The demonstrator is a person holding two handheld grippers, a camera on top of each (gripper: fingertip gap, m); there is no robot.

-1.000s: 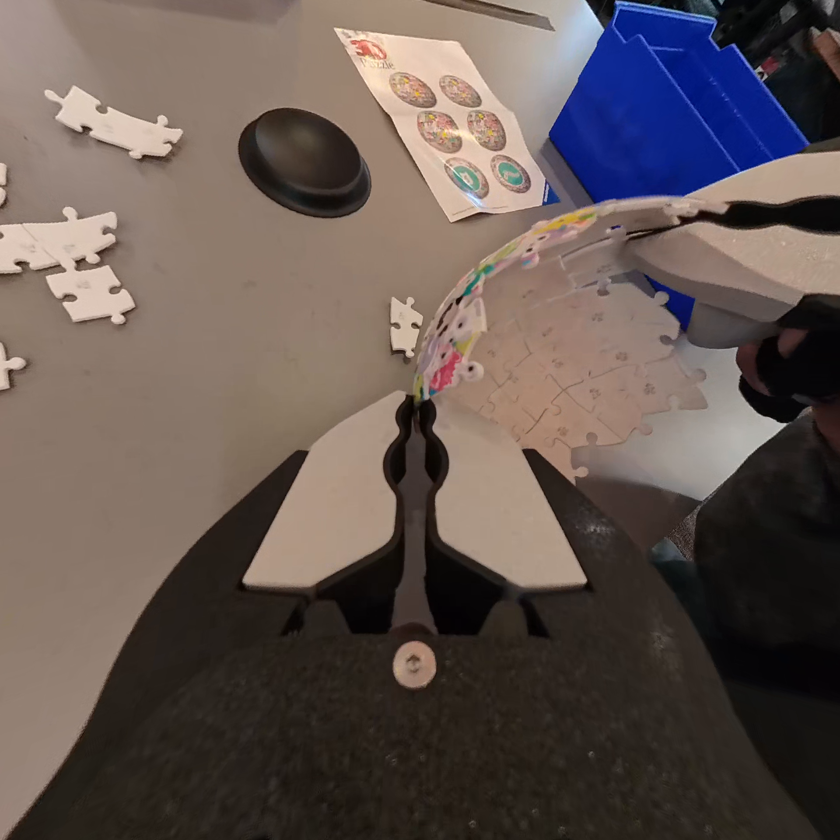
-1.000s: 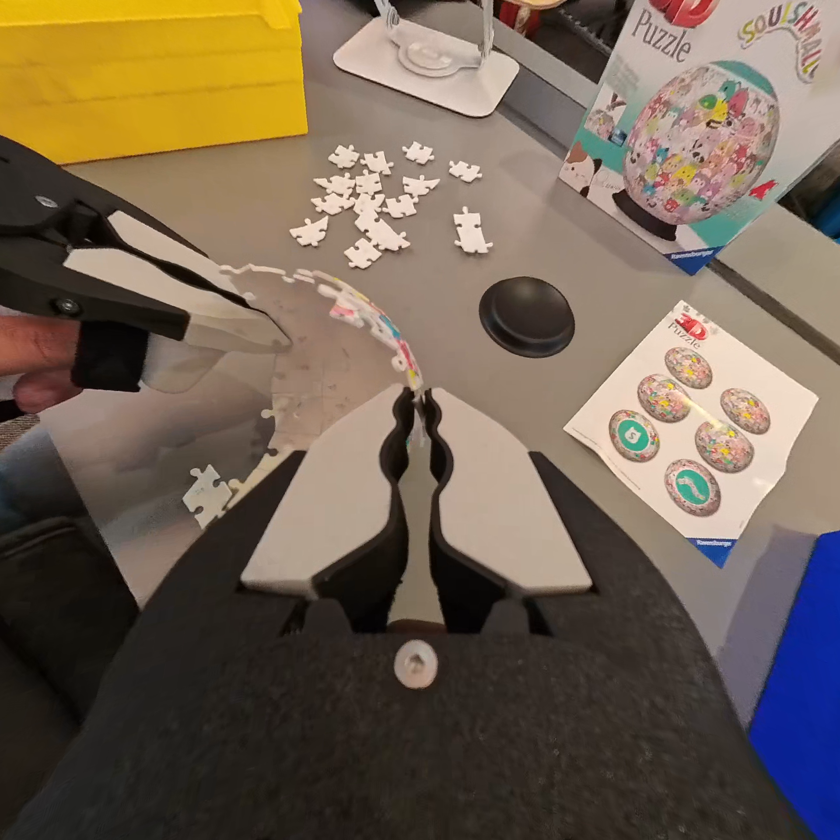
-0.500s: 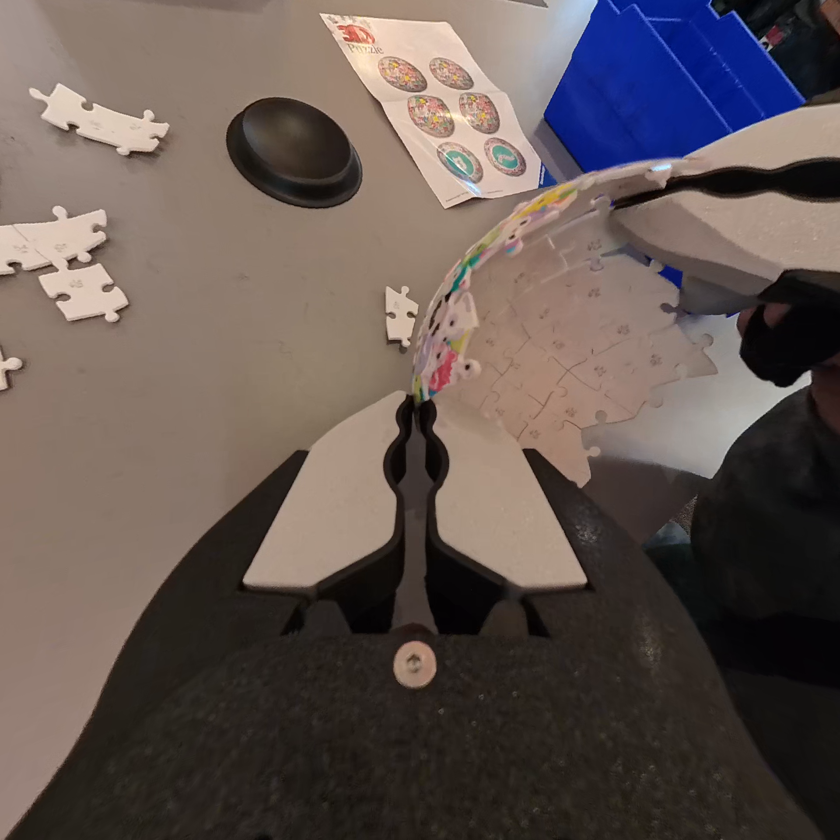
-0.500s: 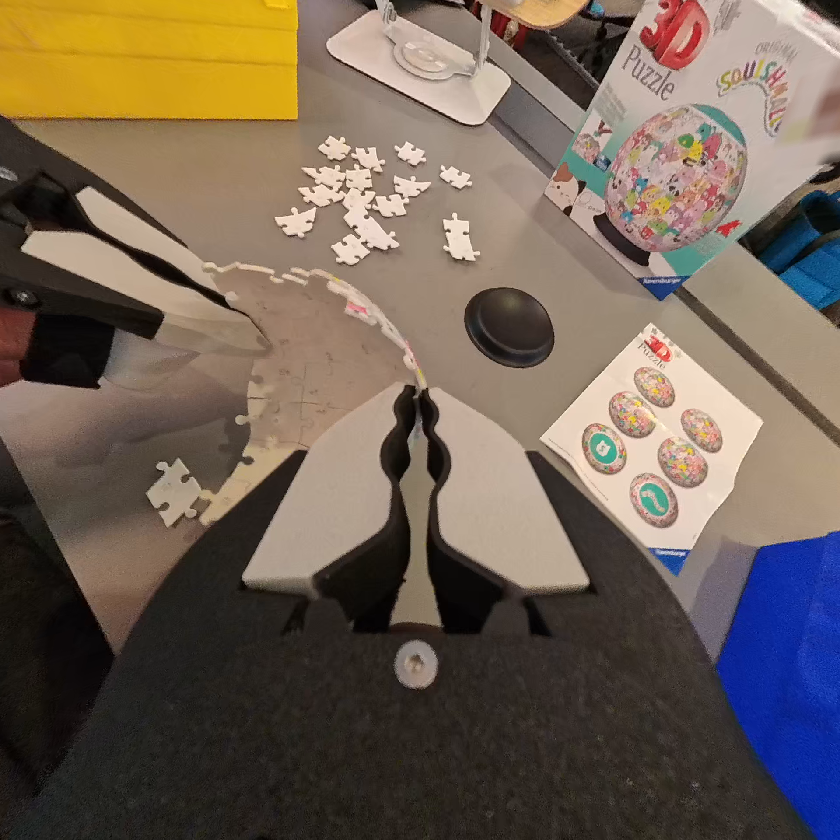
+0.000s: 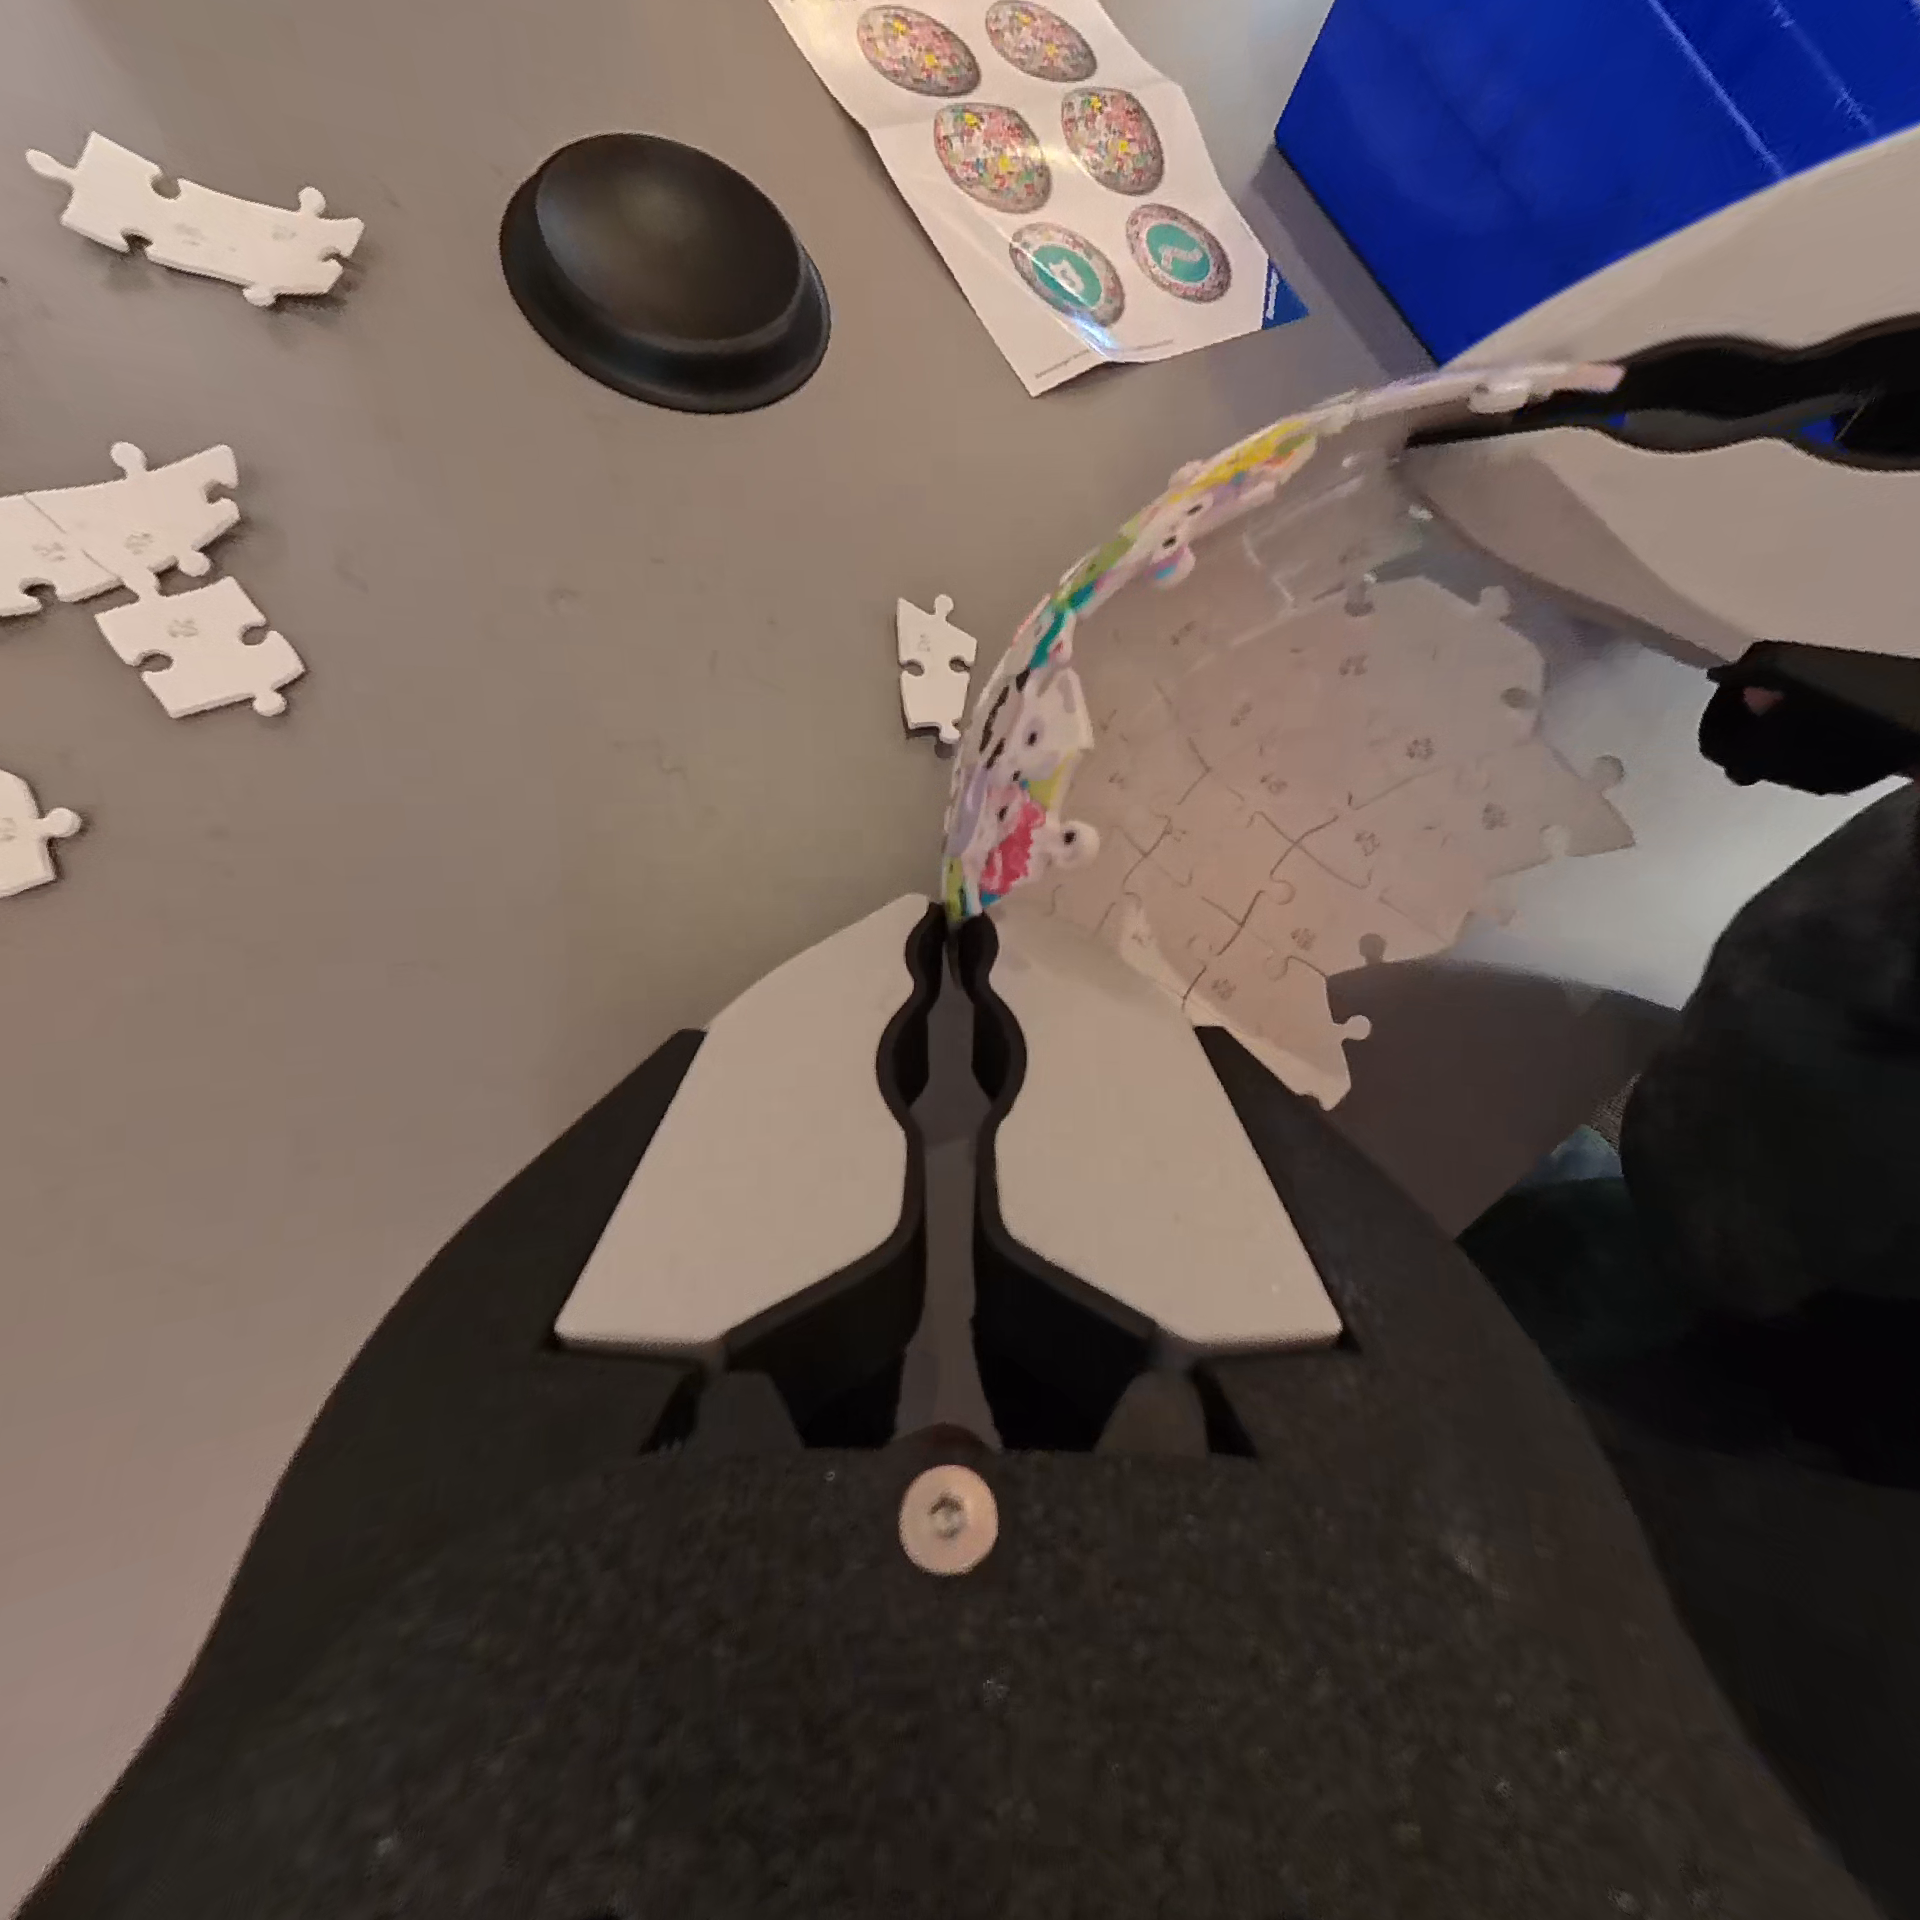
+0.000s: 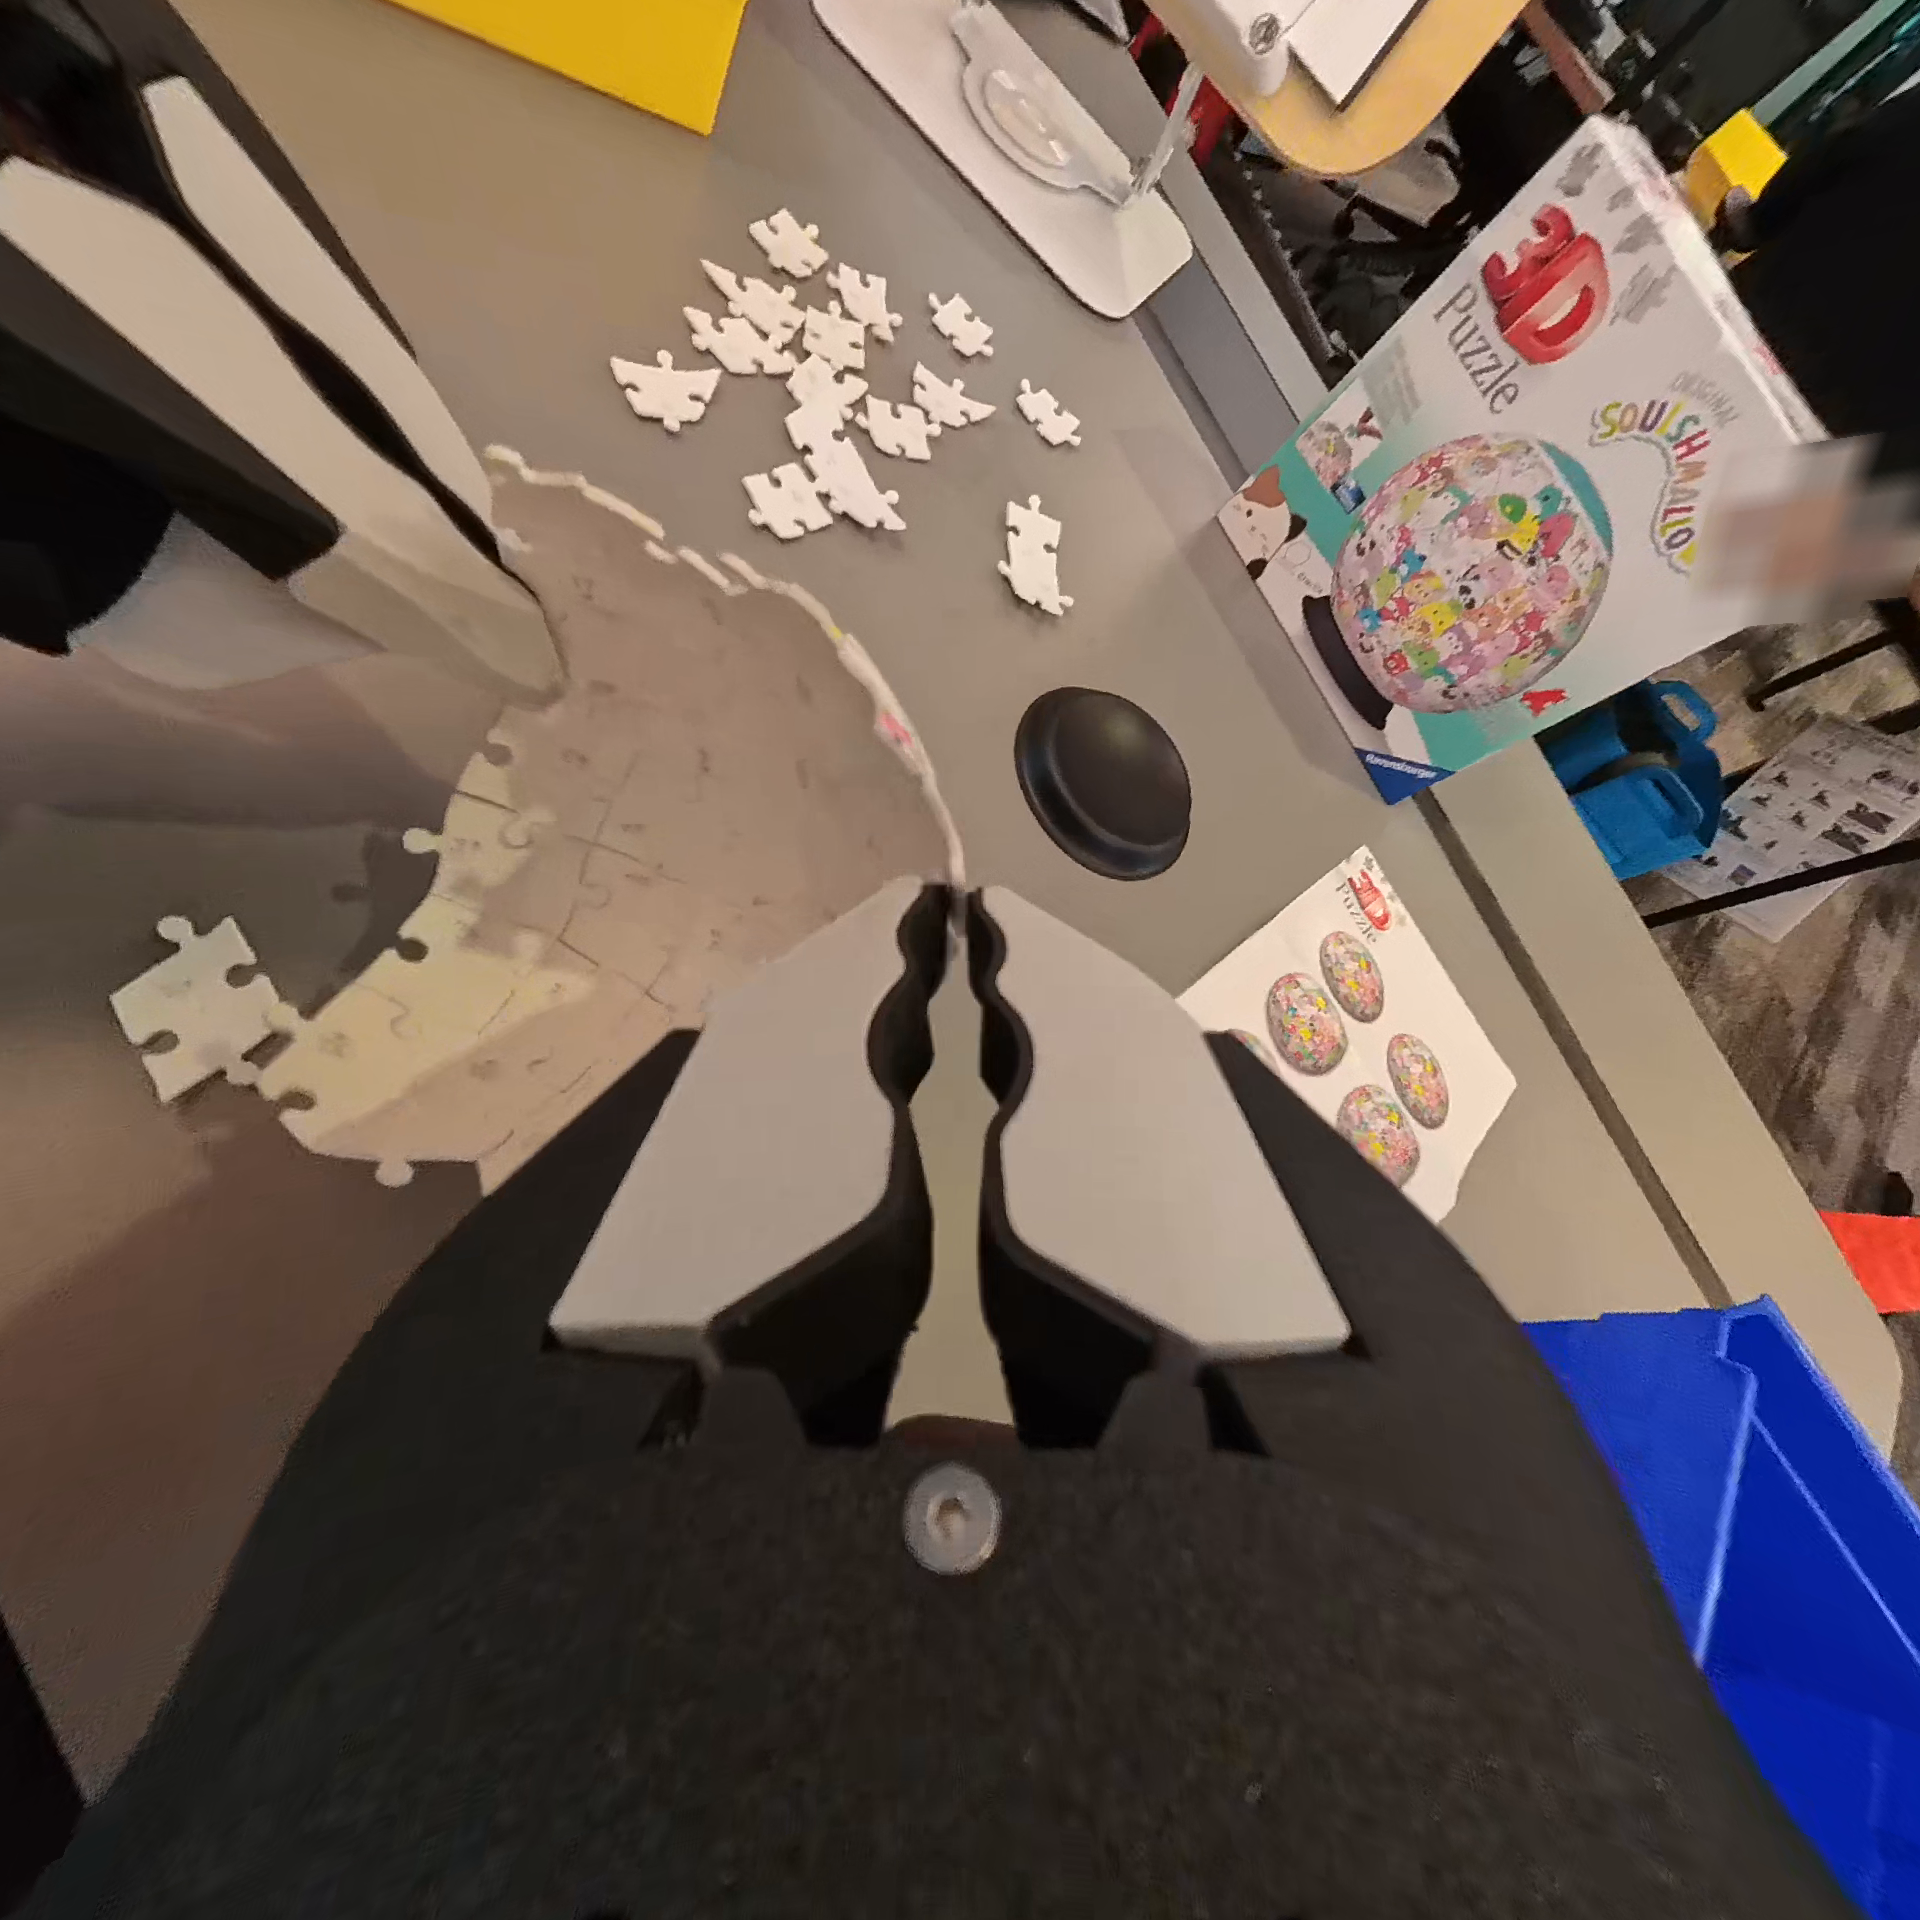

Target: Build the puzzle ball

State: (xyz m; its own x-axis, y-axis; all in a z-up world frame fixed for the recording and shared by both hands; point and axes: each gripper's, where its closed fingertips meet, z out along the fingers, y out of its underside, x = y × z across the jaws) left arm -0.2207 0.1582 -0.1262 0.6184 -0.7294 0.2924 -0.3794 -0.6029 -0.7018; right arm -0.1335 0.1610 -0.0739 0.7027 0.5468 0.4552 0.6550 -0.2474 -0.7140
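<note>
Two wrist cameras close above grey table (image 5: 436,935), facing along own fingers, from opposite sides, sharing black stand (image 5: 665,270).

Both wide-angle views are evenly lit by soft indoor light, with only faint shadows on the grey table (image 5: 436,935). Glare sits on the glossy instruction sheet (image 5: 1049,177) and a dull sheen on the black dome stand (image 5: 660,265). Straight lines bow toward the frame edges. The right wrist view is smeared by motion blur, strongest on the puzzle shell (image 6: 665,831) and the puzzle box (image 6: 1527,499).
</note>
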